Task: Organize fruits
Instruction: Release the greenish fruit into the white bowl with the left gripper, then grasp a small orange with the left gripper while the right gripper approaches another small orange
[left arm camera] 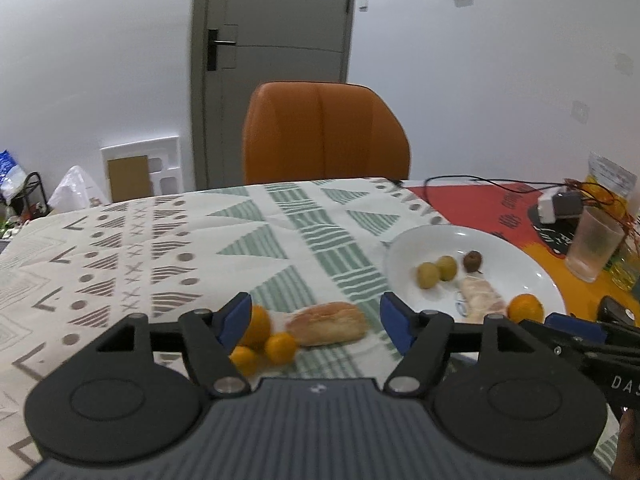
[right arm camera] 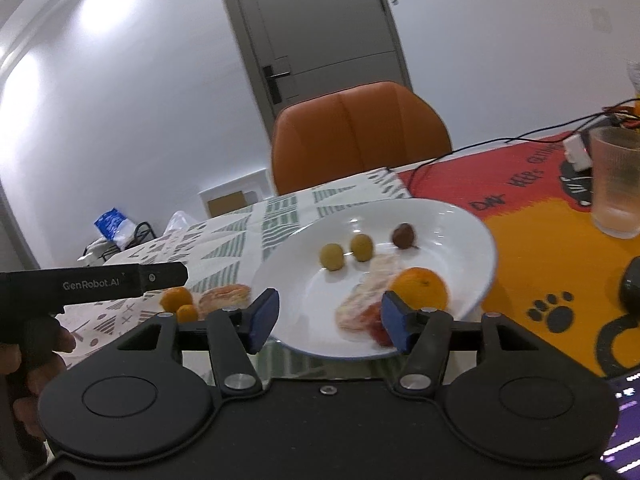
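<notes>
Three small oranges (left arm camera: pixel 258 326) lie in a cluster on the patterned tablecloth beside a bread roll (left arm camera: pixel 328 323). My left gripper (left arm camera: pixel 316 316) hovers just before them, open; its left finger overlaps the biggest orange in the picture. A white plate (left arm camera: pixel 512 264) to the right holds two green fruits (left arm camera: pixel 427 275), a brown fruit (left arm camera: pixel 473 261), a wrapped snack (left arm camera: pixel 480 296) and one orange (left arm camera: pixel 525 307). In the right wrist view my right gripper (right arm camera: pixel 330 312) stands open over the near rim of the plate (right arm camera: pixel 460 232), with the orange (right arm camera: pixel 420 290) just beyond its right finger.
An orange chair (left arm camera: pixel 324 132) stands behind the table. A frosted glass (right arm camera: pixel 616 180), a charger and cables (left arm camera: pixel 556 202) sit on the red and yellow mat at the right. A hand (right arm camera: pixel 36 360) holds the left gripper's body (right arm camera: pixel 100 280).
</notes>
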`<state>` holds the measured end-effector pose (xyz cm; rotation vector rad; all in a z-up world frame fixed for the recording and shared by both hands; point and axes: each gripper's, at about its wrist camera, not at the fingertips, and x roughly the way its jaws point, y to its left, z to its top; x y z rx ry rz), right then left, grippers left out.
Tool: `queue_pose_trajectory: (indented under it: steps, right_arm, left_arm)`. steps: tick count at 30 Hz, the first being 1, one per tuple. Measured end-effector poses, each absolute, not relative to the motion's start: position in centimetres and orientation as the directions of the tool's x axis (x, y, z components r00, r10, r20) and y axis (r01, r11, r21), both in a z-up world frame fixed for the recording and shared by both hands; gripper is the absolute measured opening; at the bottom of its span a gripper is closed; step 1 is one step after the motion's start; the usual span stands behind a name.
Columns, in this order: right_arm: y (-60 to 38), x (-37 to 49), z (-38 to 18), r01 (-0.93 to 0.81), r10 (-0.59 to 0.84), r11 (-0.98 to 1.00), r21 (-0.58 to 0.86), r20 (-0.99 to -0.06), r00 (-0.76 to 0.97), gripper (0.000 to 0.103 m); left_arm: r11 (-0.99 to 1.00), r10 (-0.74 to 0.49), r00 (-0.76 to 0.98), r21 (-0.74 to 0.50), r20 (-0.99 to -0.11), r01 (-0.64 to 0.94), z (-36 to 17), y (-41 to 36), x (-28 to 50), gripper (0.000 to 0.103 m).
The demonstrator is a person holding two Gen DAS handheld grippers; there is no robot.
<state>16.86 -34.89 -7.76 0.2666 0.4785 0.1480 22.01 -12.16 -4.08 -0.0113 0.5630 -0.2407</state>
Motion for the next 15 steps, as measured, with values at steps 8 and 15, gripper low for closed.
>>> queue_pose_trajectory:
  steps: [8,15]
  right_arm:
    - [-32.3,17.5,-7.3,-0.126,0.239,0.955,0.270,-0.439,0.866,0.059]
    - [-30.1,18.1,-7.6,-0.164,0.271,0.951,0.261,-0.452,0.850,0.059]
  left_arm:
    - [0.982,-0.190,0.829,-0.088,-0.526,0.169,-4.2,-9.1,21.7,0.075]
    - [0.987,-0.161,0.830,-0.098,-0.534,0.128,-4.7,-6.9,21.7,0.075]
